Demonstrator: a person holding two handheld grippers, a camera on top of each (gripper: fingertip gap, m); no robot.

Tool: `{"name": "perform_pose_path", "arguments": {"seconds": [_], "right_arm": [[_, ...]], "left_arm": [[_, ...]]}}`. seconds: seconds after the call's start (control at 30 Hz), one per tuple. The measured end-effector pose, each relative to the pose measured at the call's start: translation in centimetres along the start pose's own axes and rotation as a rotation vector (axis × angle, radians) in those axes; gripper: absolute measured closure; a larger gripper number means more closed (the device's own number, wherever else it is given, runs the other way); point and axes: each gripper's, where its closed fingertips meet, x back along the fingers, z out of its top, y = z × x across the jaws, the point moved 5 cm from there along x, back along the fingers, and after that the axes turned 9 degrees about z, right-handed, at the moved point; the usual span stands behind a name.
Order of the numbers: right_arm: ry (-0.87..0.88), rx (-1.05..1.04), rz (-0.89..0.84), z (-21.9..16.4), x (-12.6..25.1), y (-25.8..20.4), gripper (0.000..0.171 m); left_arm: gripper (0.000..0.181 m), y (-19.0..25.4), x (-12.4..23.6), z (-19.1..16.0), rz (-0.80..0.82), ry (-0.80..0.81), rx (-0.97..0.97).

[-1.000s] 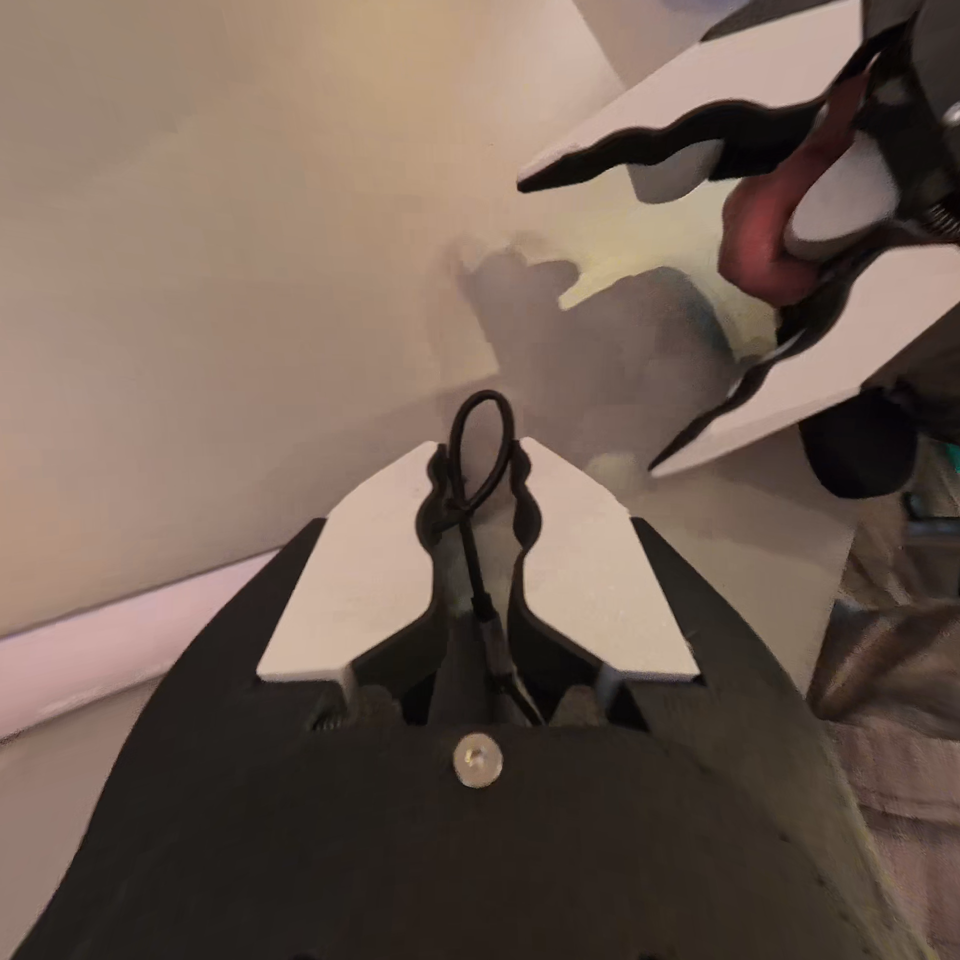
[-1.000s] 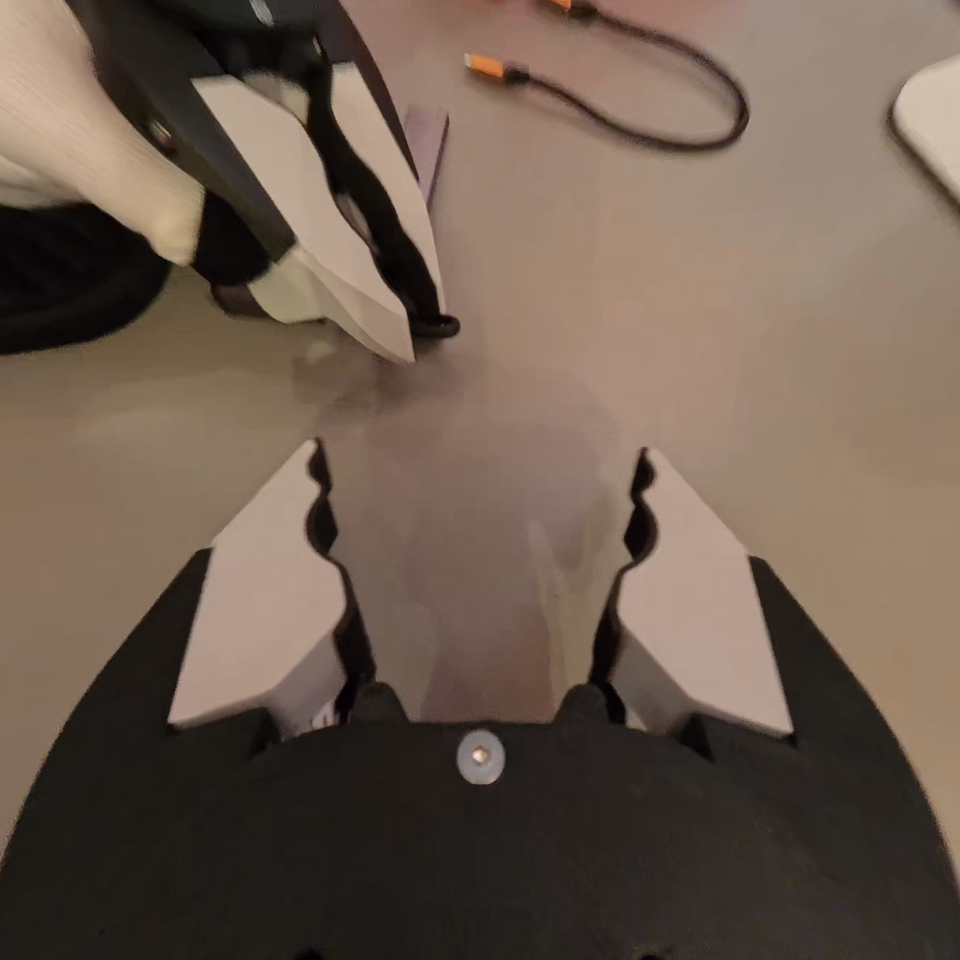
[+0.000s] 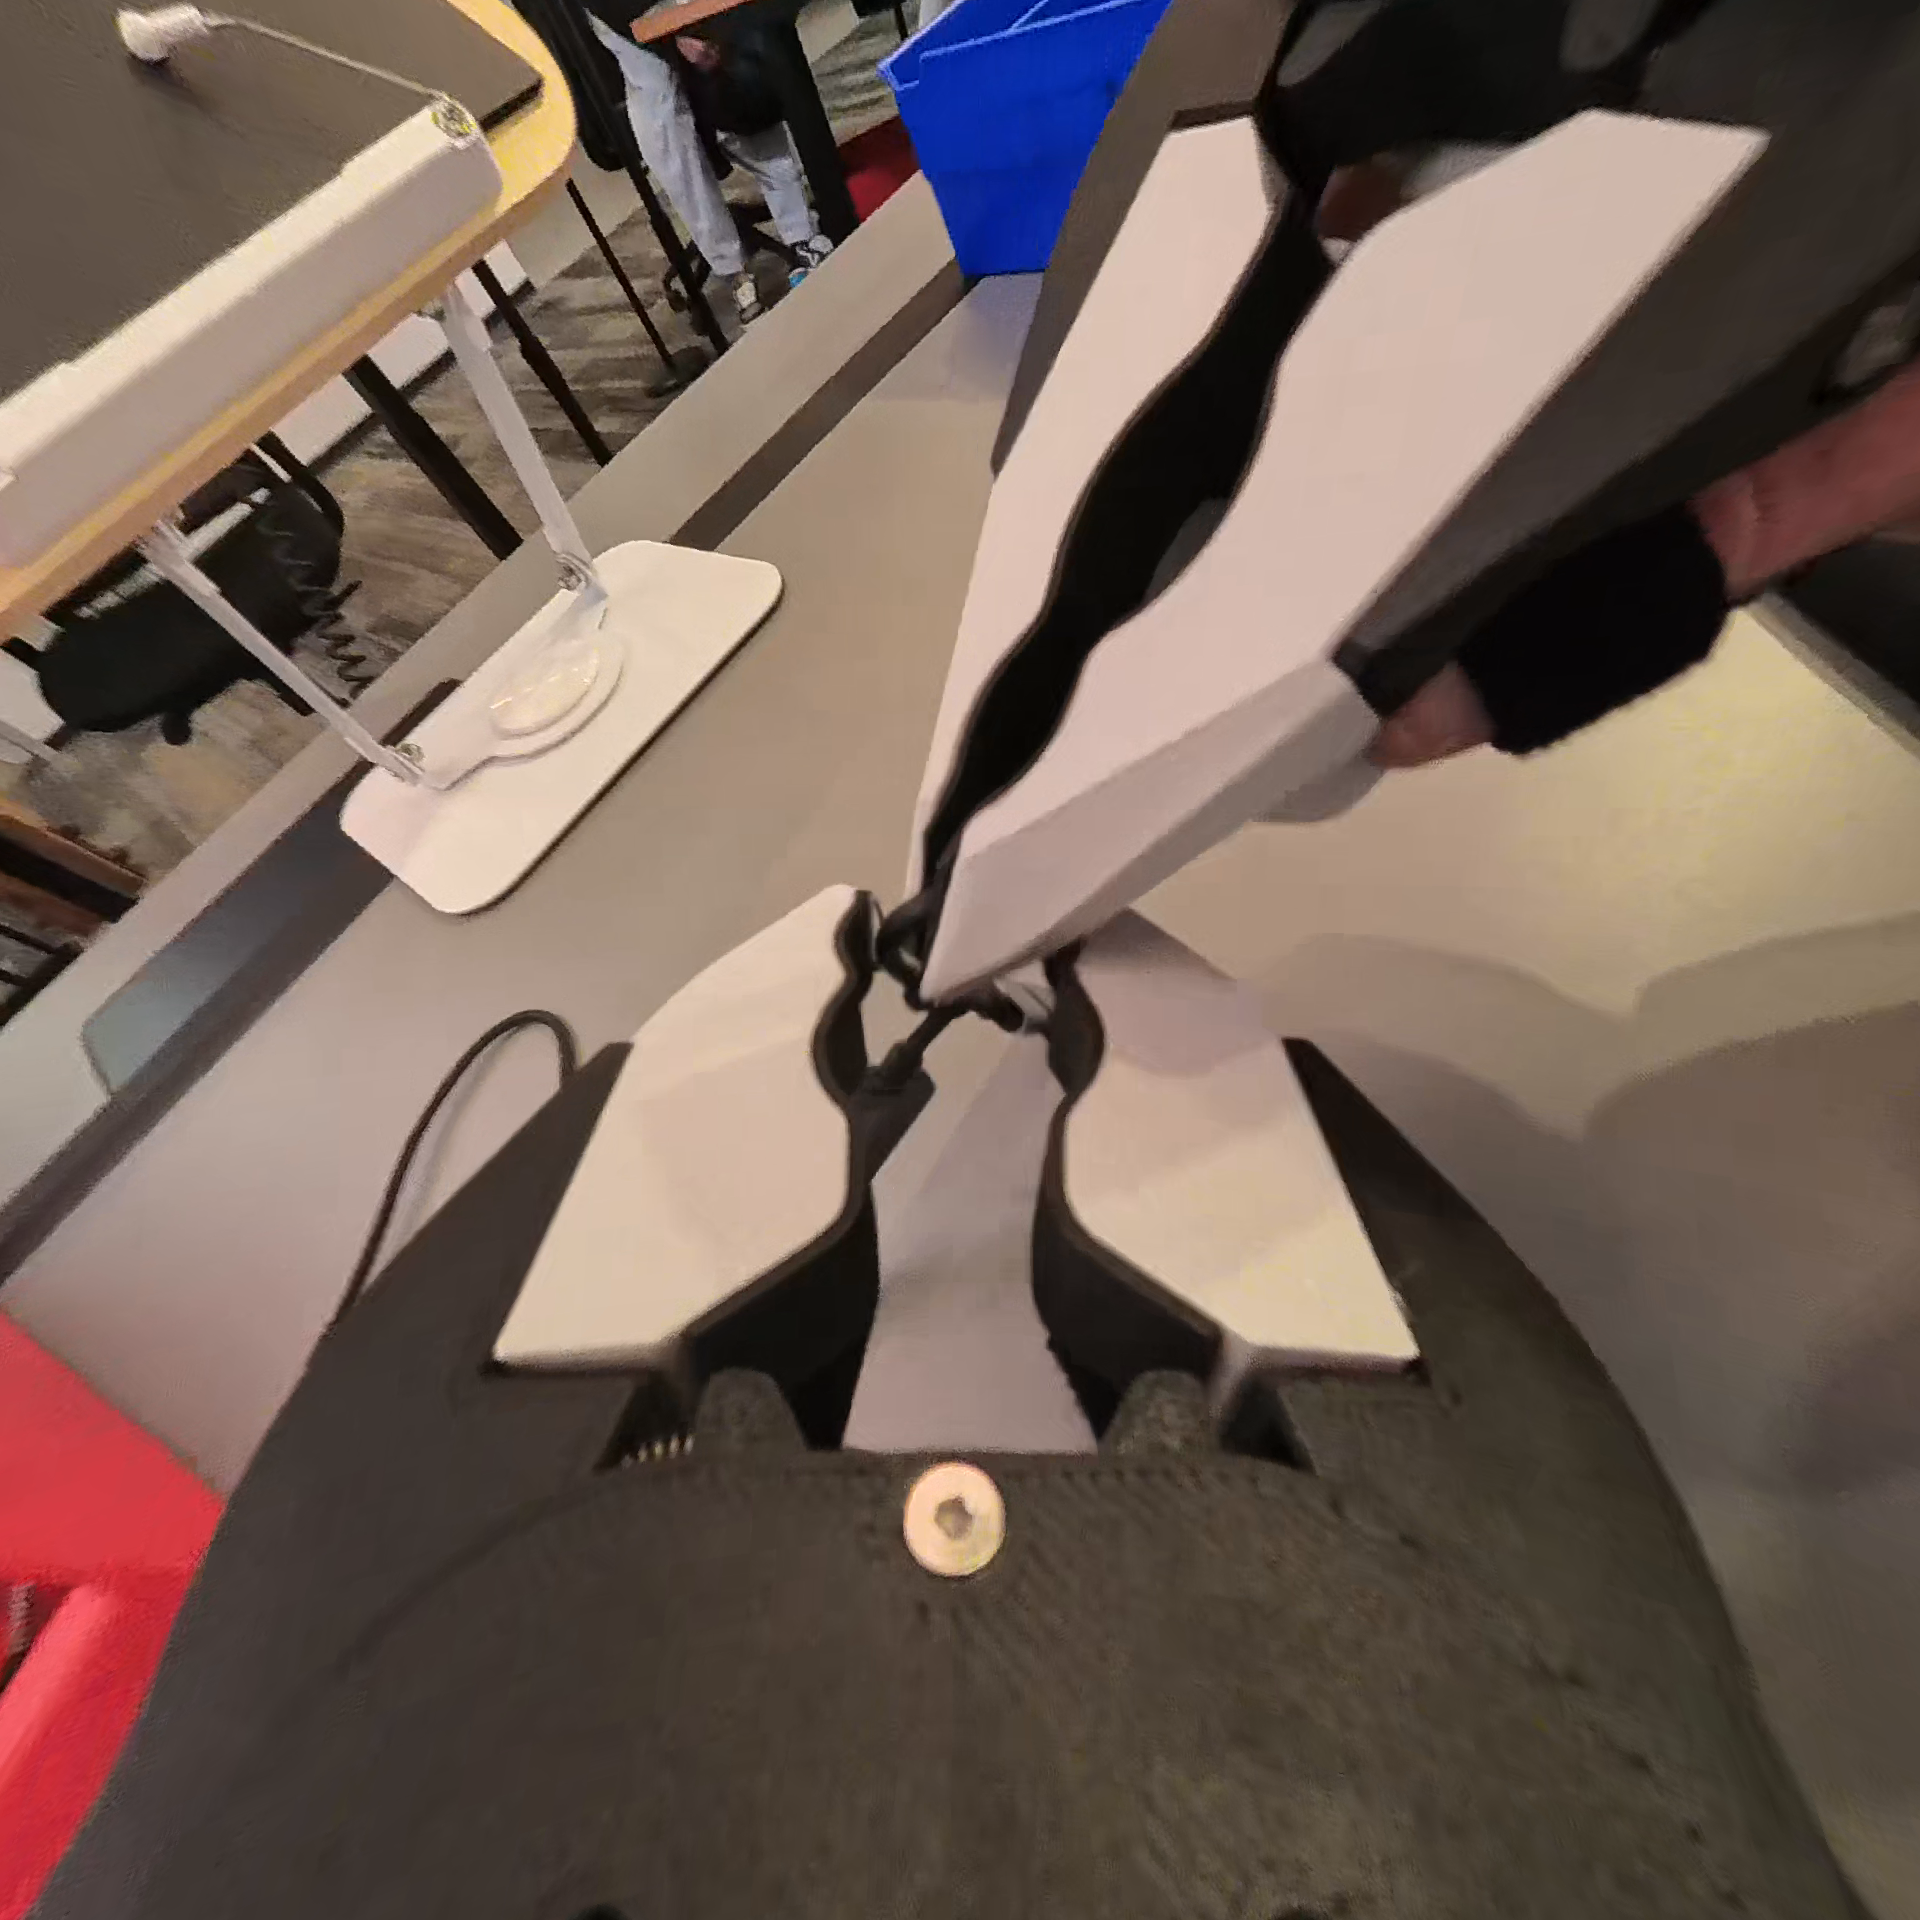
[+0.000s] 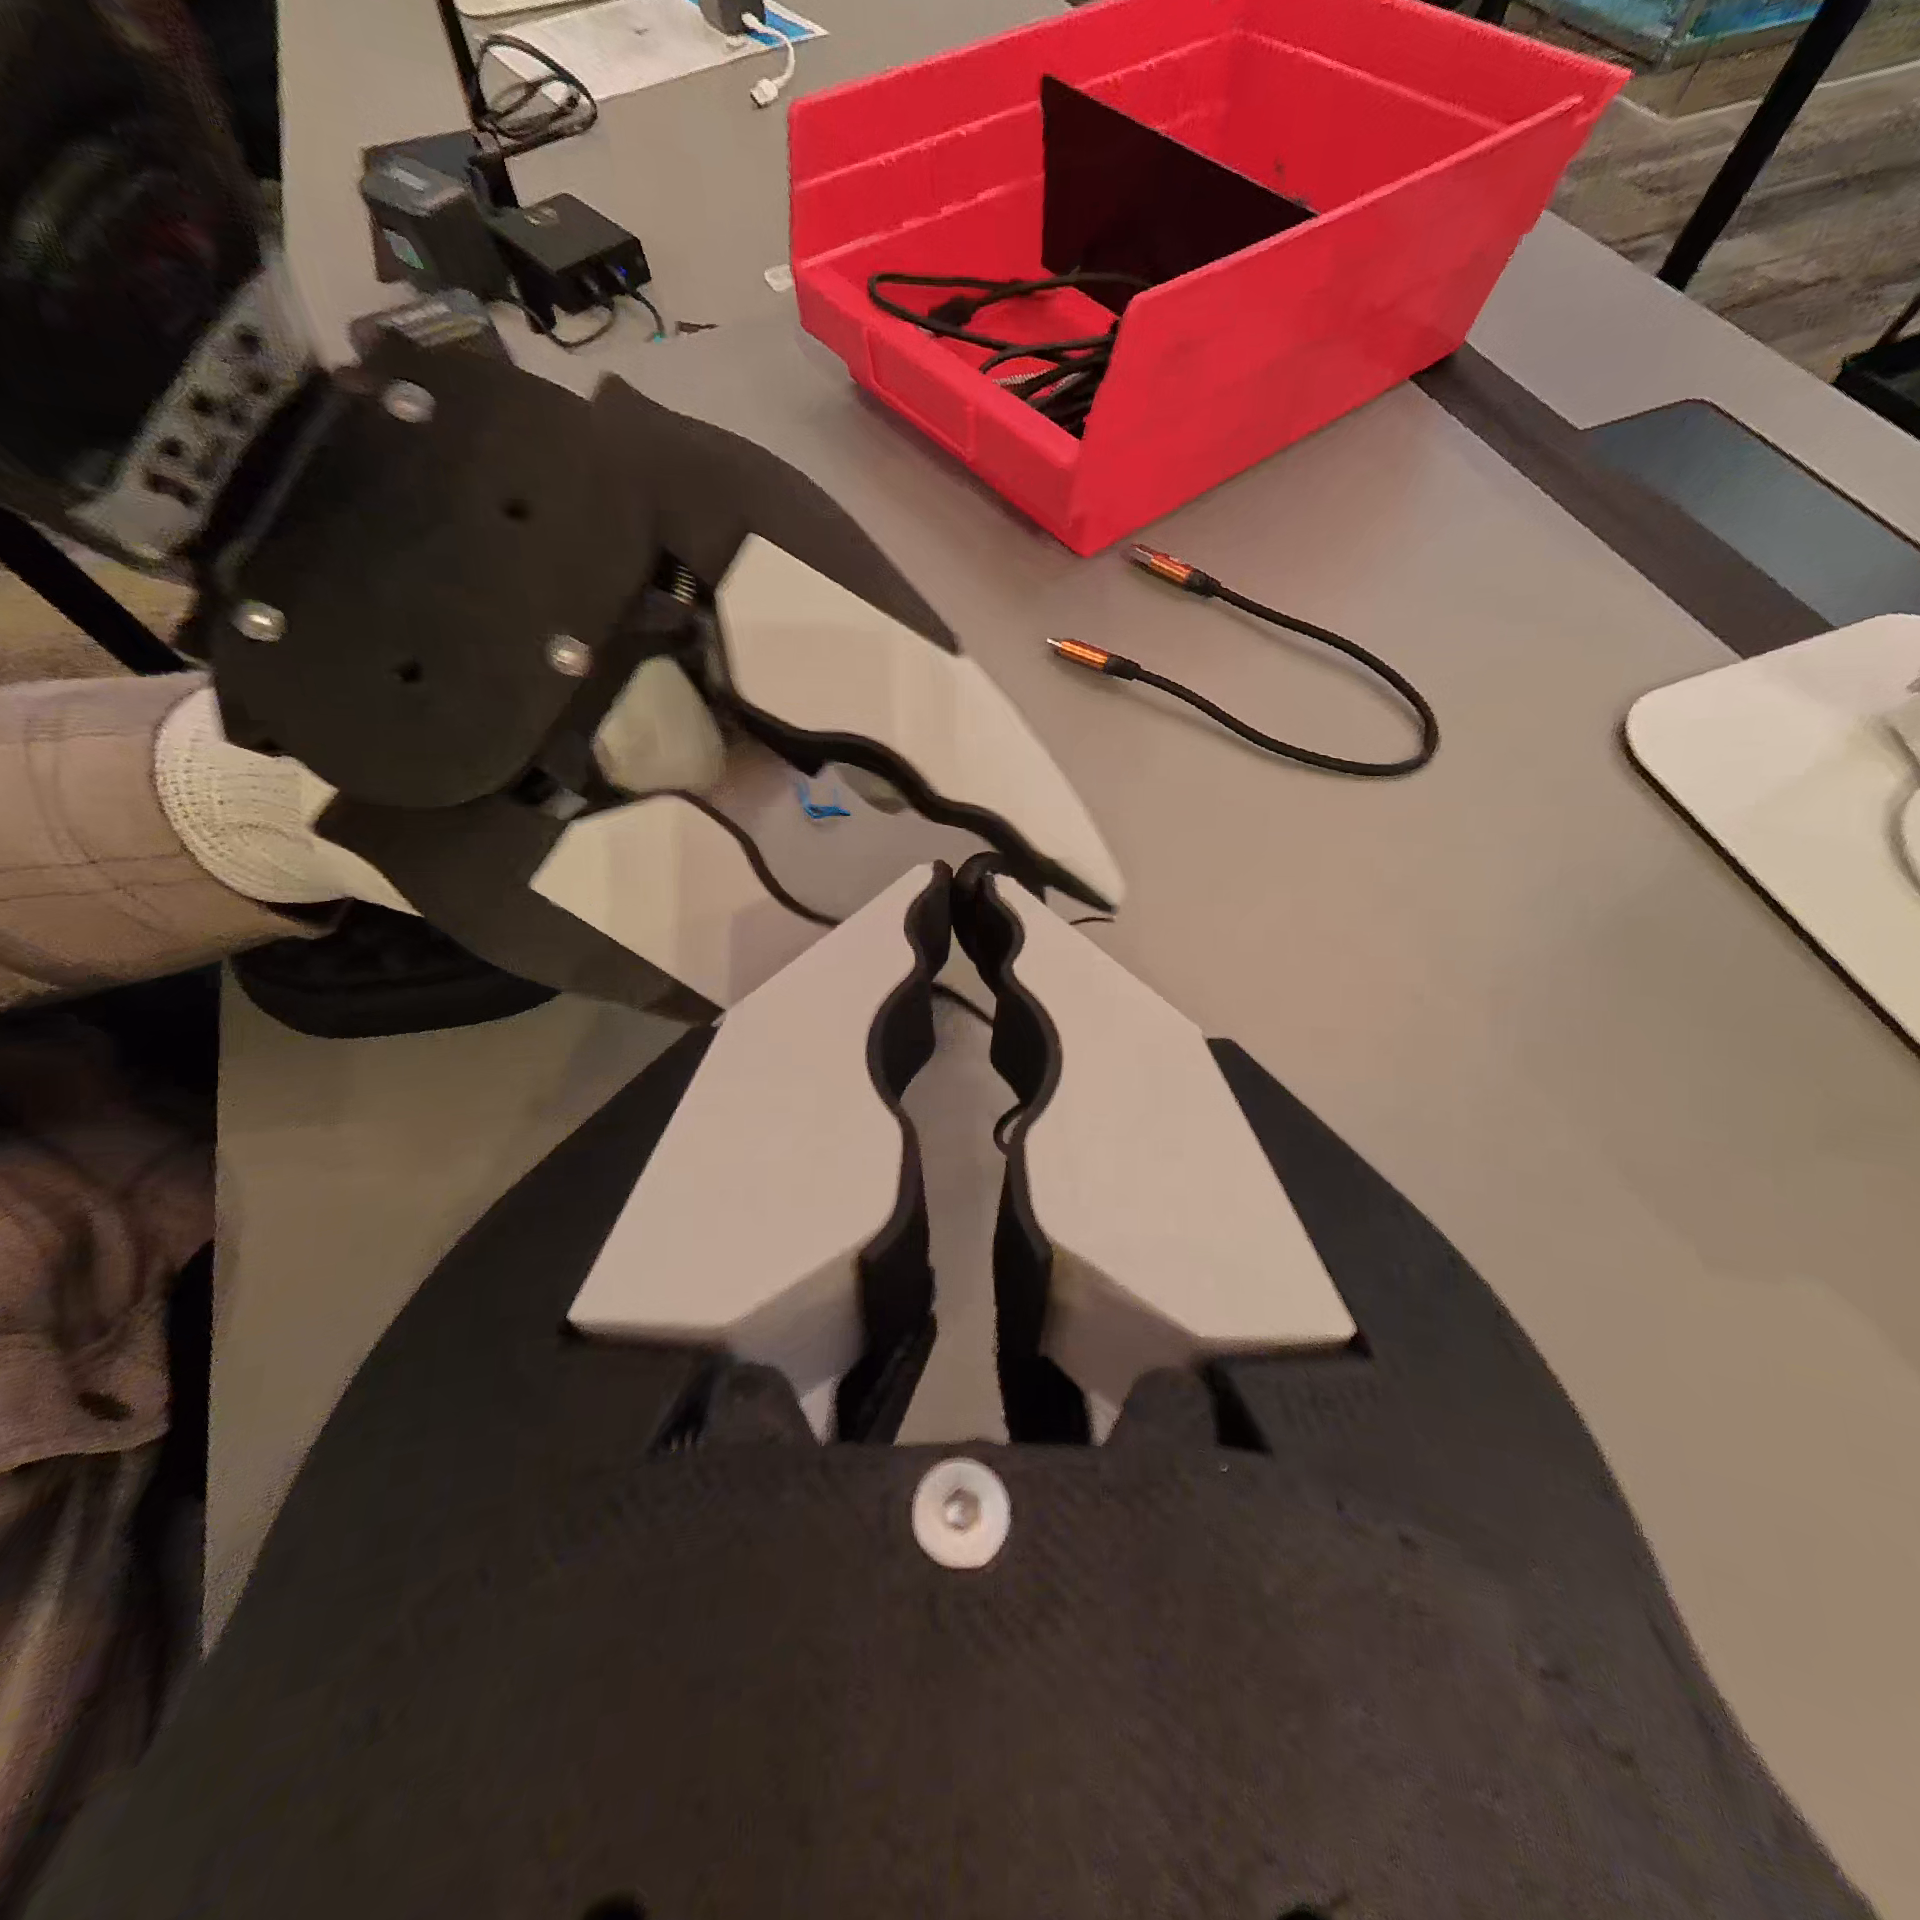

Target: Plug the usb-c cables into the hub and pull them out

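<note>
Both grippers raised above the grey surface (image 4: 1455, 1039), tips meeting over one thin black cable (image 3: 914, 1039). Right gripper (image 4: 951, 883) fingers pressed together at the tips, pinching the cable's looped end; in the left wrist view it comes down from the upper right, its point on the same loop. Left gripper (image 3: 951, 966) fingers stand parted with a gap between them; the cable's plug body lies in that gap against the left finger, so whether the pads really clamp it I cannot tell. Cable tail trails off the left side of the left gripper and down to the surface. Likely reason for the two-handed hold: a limp cable needs one grip to steady it while the other re-seats on the plug for aiming (a judgement only). No hub visible in either view, so insertion looks not yet begun. Second cable with orange plugs (image 4: 1247, 686) lies loose on the surface, far right, just near side of a red bin (image 4: 1299, 416) holding more black cables. White lamp base (image 3: 582, 727) stands far left
</note>
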Motion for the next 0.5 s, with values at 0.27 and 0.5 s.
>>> {"name": "perform_pose_path", "arguments": {"seconds": [0.27,0.5], "right_arm": [[0.076,-0.054,0.056,-0.1,-0.1,0.0,0.171],[0.287,-0.288,0.243,0.4,1.6,1.3,0.171]], "left_arm": [[0.134,0.6,-2.0,-0.4,-0.047,-0.068,0.098],[0.159,-0.7,0.7,0.2,-0.09,0.027,0.235]]}}
